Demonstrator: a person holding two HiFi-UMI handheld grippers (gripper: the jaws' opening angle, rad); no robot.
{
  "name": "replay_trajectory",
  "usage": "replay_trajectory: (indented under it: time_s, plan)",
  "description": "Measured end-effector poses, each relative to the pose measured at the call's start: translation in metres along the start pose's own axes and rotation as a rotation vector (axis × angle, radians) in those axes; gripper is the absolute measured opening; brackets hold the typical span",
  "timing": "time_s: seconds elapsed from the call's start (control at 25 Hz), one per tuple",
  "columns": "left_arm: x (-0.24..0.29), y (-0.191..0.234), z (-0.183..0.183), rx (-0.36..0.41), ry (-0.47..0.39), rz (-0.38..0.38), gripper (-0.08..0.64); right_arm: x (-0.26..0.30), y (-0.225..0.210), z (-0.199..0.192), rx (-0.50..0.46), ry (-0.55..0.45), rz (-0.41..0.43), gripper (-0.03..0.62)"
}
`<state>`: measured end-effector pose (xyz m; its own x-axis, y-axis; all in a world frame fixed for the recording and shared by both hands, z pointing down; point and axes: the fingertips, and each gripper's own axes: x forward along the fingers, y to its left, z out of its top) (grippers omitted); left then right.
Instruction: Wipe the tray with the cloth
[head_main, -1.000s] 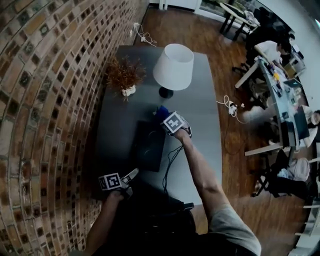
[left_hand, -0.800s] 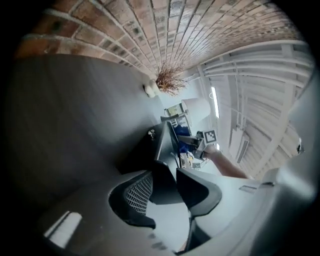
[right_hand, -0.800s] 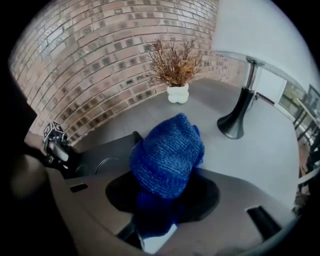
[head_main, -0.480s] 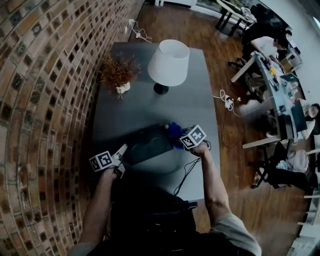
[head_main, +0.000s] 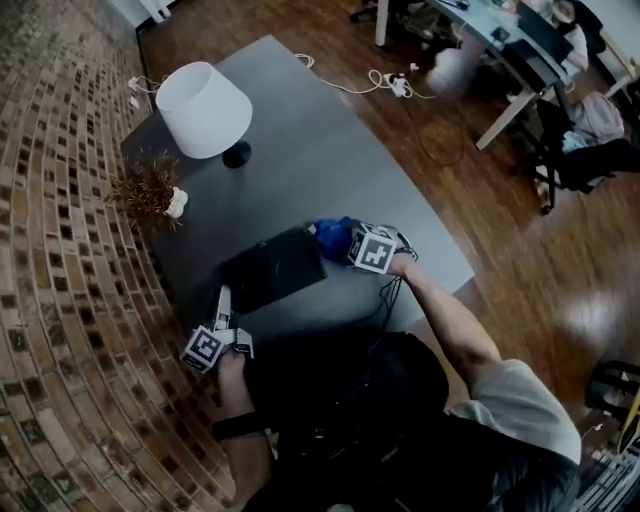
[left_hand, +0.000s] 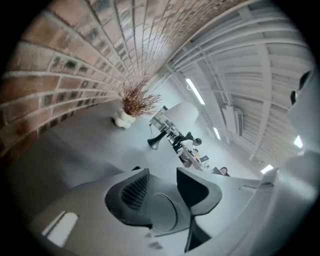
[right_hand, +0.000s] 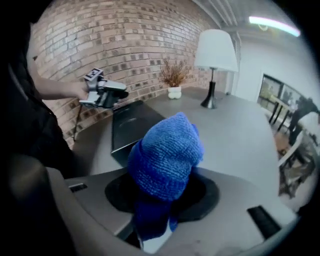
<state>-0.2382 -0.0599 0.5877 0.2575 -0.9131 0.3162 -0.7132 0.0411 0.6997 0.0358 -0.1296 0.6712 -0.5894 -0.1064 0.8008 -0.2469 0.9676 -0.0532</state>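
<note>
The black tray lies on the grey table in front of me. At its right end my right gripper is shut on a bunched blue cloth. The right gripper view shows the cloth swelling out of the right gripper, with the tray just beyond. My left gripper hovers at the tray's left corner. In its own view the left gripper has its jaws apart with nothing between them, and no tray shows. The left gripper also appears in the right gripper view.
A white lamp and a small dried plant in a white pot stand at the table's far end by the brick wall. Cables trail on the wooden floor. Desks and seated people are far right.
The head view has swung round. The tray has turned from lengthwise to crosswise in front of me. The right gripper with the cloth went from the tray's far end to its right end.
</note>
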Motion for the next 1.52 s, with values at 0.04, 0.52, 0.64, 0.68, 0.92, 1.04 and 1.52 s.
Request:
replay_trajectory:
  time_s: [0.04, 0.52, 0.64, 0.68, 0.92, 1.04, 1.52]
  plan:
    - [-0.008, -0.012, -0.007, 0.031, 0.006, -0.012, 0.158, 0.0, -0.015, 0.014, -0.011, -0.038, -0.042, 0.16]
    - [-0.019, -0.025, -0.091, 0.077, 0.168, -0.033, 0.158, 0.007, 0.075, 0.001, -0.296, -0.086, 0.419, 0.155]
    - [-0.016, -0.024, -0.095, 0.071, 0.174, -0.036, 0.158, -0.011, 0.112, -0.031, -0.346, -0.028, 0.537, 0.156]
    - [-0.015, -0.026, -0.095, 0.068, 0.171, -0.039, 0.158, -0.01, 0.1, -0.032, -0.301, -0.04, 0.492, 0.156]
    - [-0.018, -0.033, -0.107, 0.07, 0.199, -0.049, 0.158, 0.027, -0.053, 0.023, -0.053, -0.036, -0.081, 0.16]
    - [-0.023, -0.046, -0.113, 0.058, 0.197, -0.059, 0.158, 0.056, -0.029, 0.022, -0.195, 0.039, 0.0, 0.16]
    - [-0.019, -0.035, -0.139, -0.043, 0.214, -0.063, 0.158, 0.01, 0.13, -0.045, -0.394, 0.077, 0.398, 0.161]
